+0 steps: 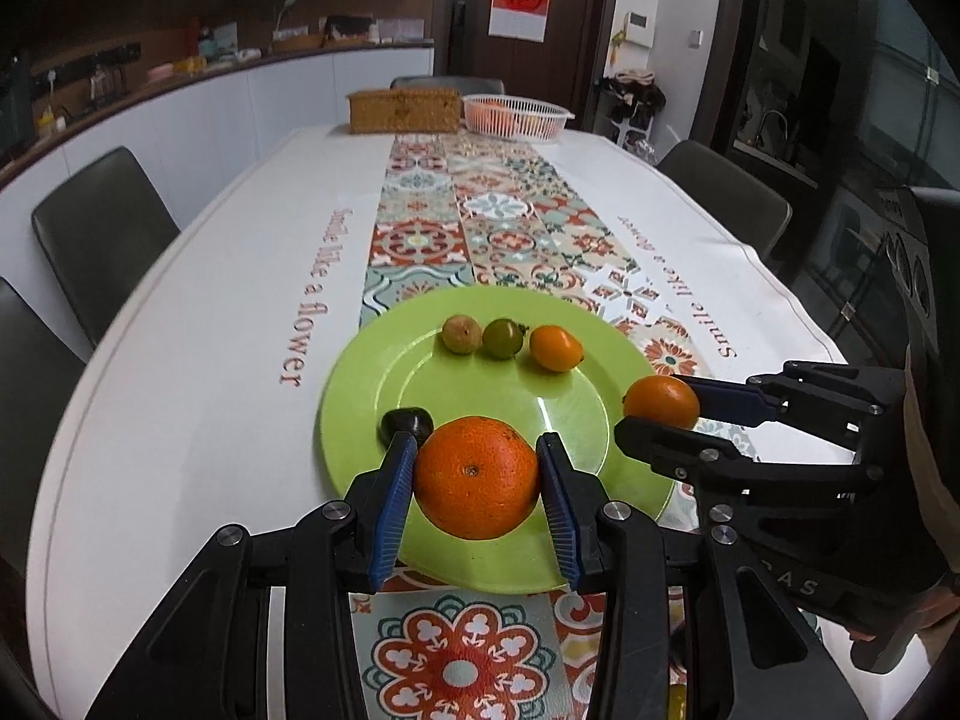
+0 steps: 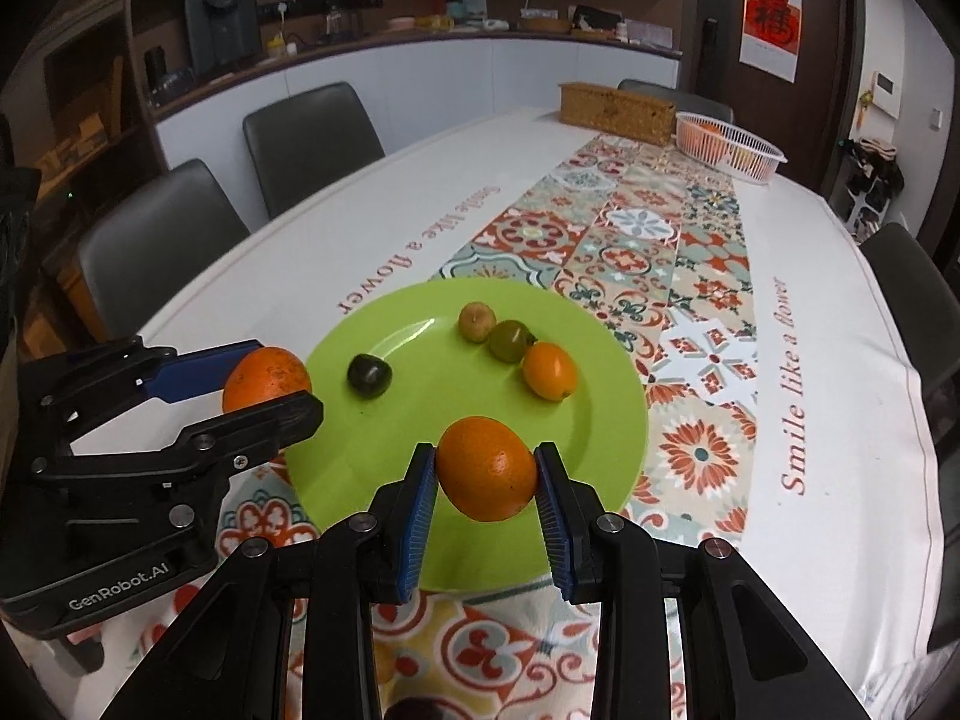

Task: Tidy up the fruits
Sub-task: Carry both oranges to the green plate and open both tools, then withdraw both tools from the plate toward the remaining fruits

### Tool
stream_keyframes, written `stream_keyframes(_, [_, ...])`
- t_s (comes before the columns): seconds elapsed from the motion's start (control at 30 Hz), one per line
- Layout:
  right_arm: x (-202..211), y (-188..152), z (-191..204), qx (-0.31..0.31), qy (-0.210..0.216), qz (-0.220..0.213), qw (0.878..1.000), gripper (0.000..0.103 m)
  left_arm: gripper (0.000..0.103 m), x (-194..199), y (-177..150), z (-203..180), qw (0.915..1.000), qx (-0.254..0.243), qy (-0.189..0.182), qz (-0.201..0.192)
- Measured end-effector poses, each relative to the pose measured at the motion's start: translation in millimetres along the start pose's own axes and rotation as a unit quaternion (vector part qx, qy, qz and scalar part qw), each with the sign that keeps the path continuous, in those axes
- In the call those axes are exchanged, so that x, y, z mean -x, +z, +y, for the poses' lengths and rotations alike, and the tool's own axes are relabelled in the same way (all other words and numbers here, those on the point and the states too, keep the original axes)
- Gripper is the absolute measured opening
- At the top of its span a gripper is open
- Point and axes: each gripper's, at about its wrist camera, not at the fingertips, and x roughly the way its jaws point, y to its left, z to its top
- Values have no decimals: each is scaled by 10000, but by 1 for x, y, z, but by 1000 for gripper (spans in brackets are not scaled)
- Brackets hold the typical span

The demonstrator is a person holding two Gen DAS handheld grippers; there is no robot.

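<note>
Both tongs are loaded: left gripper (image 1: 477, 477) pinches the big orange (image 1: 476, 476), right gripper (image 2: 485, 468) the smaller orange (image 2: 486, 468), green plate (image 2: 384, 480) directly underneath both.

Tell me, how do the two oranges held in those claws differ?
The big orange in the left gripper is rounder, deeper reddish-orange and larger than the small orange in the right gripper, which is egg-shaped and yellower. Both are clamped between blue pads over the green plate.
</note>
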Motion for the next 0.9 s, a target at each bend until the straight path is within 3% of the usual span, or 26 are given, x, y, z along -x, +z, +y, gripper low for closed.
stream_keyframes(0.17, [-15, 0, -2, -88, 25, 145, 9999, 34, 40, -18, -1, 1, 9997, -21, 16, 259])
stream_keyframes(0.33, [-23, -1, -5, -153, -9, 220, 9996, 34, 43, -17, -1, 2, 9996, -49, 121, 262])
stream_keyframes(0.43, [-22, -1, -9, -225, -47, 216, 9995, 39, 52, -6, 1, 1, 9992, -130, 376, 55])
stream_keyframes(0.67, [3, -8, -11, -274, -74, 5, 9996, 41, 59, 33, -2, -6, 9960, -364, 724, -372])
stream_keyframes(0.77, [22, -14, -7, -196, -144, -215, 9995, 48, 64, 51, -6, -12, 9949, -401, 780, -507])
stream_keyframes(0.9, [50, -21, 0, -91, -181, -516, 9985, 48, 70, 77, -17, -20, 9934, -427, 796, -702])
